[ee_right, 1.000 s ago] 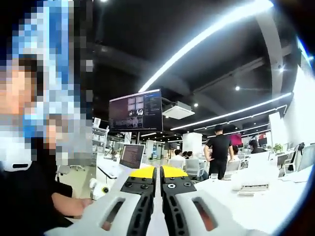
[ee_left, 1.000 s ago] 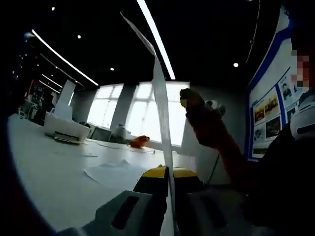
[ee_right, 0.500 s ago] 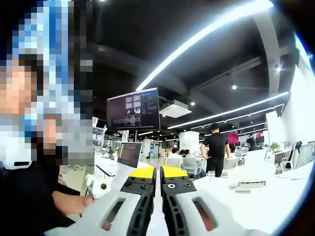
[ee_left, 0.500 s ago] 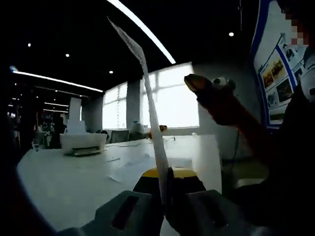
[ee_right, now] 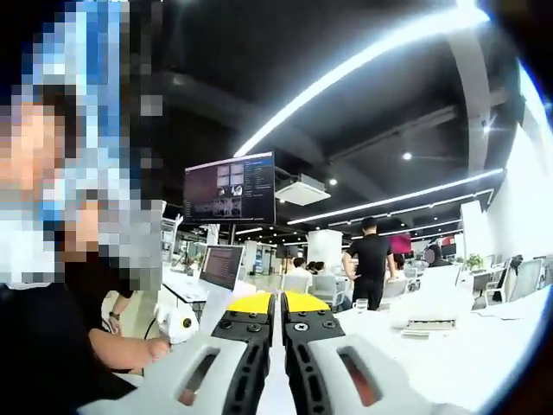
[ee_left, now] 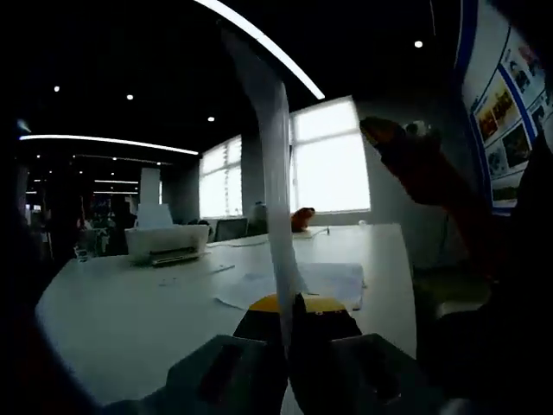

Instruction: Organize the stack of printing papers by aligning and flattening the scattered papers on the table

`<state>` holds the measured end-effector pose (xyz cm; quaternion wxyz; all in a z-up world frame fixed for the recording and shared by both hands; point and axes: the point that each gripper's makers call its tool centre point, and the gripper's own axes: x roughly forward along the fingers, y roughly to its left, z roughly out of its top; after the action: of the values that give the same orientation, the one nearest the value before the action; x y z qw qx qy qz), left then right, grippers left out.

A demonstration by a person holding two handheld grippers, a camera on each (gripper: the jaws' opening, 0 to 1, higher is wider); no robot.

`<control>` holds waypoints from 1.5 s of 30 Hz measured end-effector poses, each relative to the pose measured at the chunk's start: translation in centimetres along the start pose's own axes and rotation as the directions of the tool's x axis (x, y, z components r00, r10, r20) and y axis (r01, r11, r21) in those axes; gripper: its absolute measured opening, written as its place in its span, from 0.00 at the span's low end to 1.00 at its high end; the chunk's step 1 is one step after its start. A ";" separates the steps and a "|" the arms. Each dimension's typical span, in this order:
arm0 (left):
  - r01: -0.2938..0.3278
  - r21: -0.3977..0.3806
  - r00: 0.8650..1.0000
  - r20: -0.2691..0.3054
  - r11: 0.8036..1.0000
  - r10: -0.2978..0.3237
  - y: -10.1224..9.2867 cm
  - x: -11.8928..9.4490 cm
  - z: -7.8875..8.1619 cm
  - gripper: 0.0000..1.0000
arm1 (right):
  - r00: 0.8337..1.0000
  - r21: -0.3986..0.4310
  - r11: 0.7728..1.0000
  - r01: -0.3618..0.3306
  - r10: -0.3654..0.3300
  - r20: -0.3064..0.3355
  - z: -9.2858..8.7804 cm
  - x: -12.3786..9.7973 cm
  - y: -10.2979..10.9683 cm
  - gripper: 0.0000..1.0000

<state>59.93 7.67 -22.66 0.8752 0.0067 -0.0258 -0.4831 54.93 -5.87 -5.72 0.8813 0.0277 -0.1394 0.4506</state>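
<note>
Left gripper view: left gripper point(ee_left: 288, 309) clenched on a sheet of paper point(ee_left: 275, 173), held edge-on and upright above the table point(ee_left: 112, 311). More loose papers point(ee_left: 298, 284) lie flat near the table's far right edge, printer point(ee_left: 168, 242) further back.

Risk: the tall unsupported sheet could flop, crease or slip from the pinch.

Right gripper view: right gripper point(ee_right: 278, 304) jaws pressed together; white strip between them looks like paper, can't confirm. If both pinch one sheet, pulling apart could tear it.

You're in a big open-plan office: long white table point(ee_left: 130, 294) with a printer point(ee_left: 166, 242), and strip lights point(ee_right: 363, 56) overhead. A hanging monitor point(ee_right: 229, 188), laptop point(ee_right: 220, 266) and seated people point(ee_right: 321, 281) fill the floor.
</note>
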 end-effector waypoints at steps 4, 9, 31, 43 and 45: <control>-0.020 -0.012 1.000 -0.001 1.000 0.020 0.7 -0.1 -0.3 0.05 | 0.999 -0.010 1.000 0.020 -0.021 -0.027 -0.8 -0.4 -0.4 0.00; -0.031 -0.023 1.000 0.001 0.999 0.031 1.4 -0.2 -0.5 0.05 | 0.998 -0.013 0.999 0.032 -0.033 -0.045 -1.4 -0.7 -0.6 0.00; -0.077 -0.032 0.997 0.011 0.997 0.077 4.9 -0.2 -2.5 0.05 | 0.993 0.015 0.997 0.076 -0.074 -0.095 -3.7 -2.5 -1.5 0.00; -0.088 -0.030 0.996 0.029 0.996 0.089 5.6 0.1 -3.8 0.05 | 0.985 0.014 0.993 0.115 -0.112 -0.132 -4.6 -4.3 -2.3 0.02; -0.090 -0.048 0.995 0.035 0.995 0.091 5.8 0.1 -4.1 0.05 | 0.983 0.017 0.992 0.126 -0.123 -0.138 -4.7 -4.7 -2.4 0.02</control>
<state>65.07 10.64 -26.50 0.8954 -0.0236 -0.0310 -0.4435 55.30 -10.14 -11.36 0.9149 0.0169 -0.0711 0.3971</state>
